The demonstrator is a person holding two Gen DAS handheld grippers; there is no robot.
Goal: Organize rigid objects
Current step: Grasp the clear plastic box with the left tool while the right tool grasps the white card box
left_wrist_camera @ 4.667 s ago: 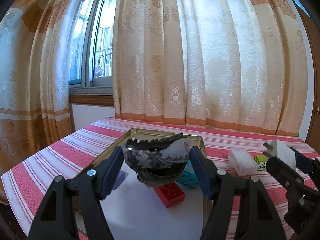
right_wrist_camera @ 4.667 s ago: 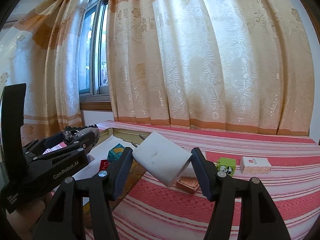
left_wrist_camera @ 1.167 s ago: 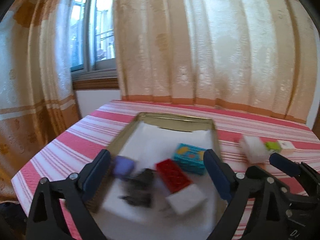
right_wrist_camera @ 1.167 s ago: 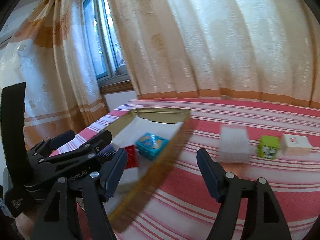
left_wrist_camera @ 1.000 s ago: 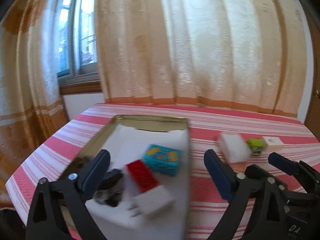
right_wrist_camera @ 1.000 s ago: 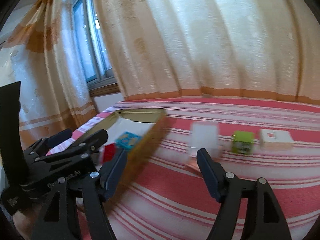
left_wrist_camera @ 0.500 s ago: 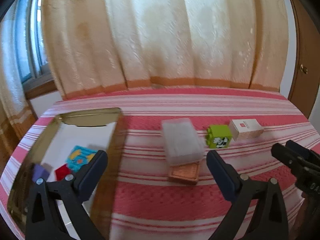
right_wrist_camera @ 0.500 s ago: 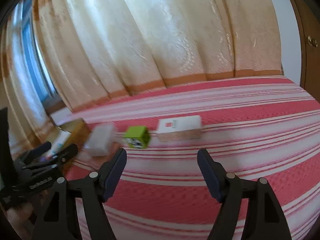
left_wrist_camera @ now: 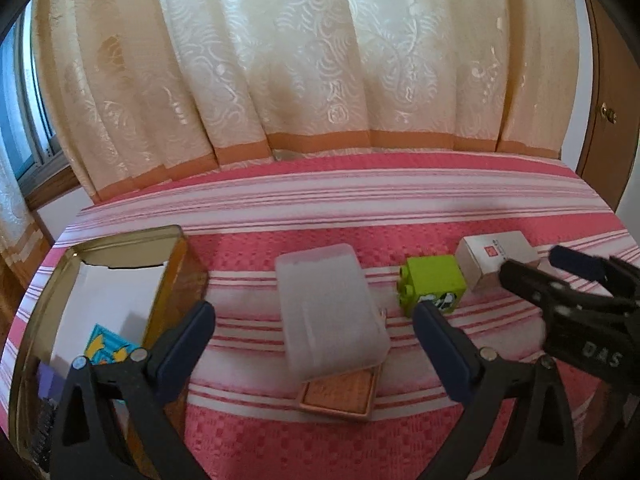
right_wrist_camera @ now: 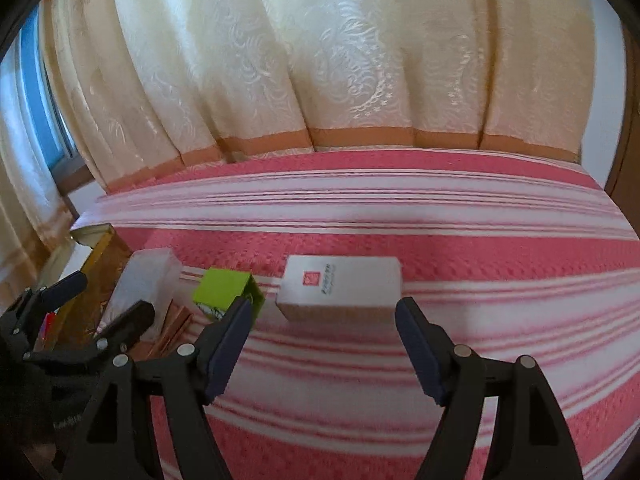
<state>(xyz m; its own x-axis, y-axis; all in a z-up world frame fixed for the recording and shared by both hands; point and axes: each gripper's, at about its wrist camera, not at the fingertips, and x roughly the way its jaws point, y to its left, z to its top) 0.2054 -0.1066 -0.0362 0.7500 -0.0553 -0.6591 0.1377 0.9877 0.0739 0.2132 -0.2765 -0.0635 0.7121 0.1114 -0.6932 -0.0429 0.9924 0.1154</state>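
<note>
My left gripper (left_wrist_camera: 312, 332) is open and hangs low over a translucent white plastic box (left_wrist_camera: 332, 312), which lies on a flat copper-coloured case (left_wrist_camera: 340, 394); its pads do not touch either. A lime-green cube (left_wrist_camera: 432, 284) sits to the right of them. My right gripper (right_wrist_camera: 324, 316) is empty, its jaws are opening, and a white carton with a red logo (right_wrist_camera: 340, 284) lies just past its fingertips. The green cube (right_wrist_camera: 224, 288) is beside its left finger. A gold tin tray (left_wrist_camera: 172, 264) at the left holds a teal block (left_wrist_camera: 106, 346) and other pieces.
A red and white striped cloth (right_wrist_camera: 480, 248) covers the table. Cream curtains (left_wrist_camera: 320, 60) hang along its far edge. A window is at the far left and a wooden door (left_wrist_camera: 612, 120) at the right. My two grippers are close together, side by side.
Both grippers, earlier shut on a hair clip and a white adapter, now stand empty. In the last second both swung right from the tin to the loose items and dipped lower.
</note>
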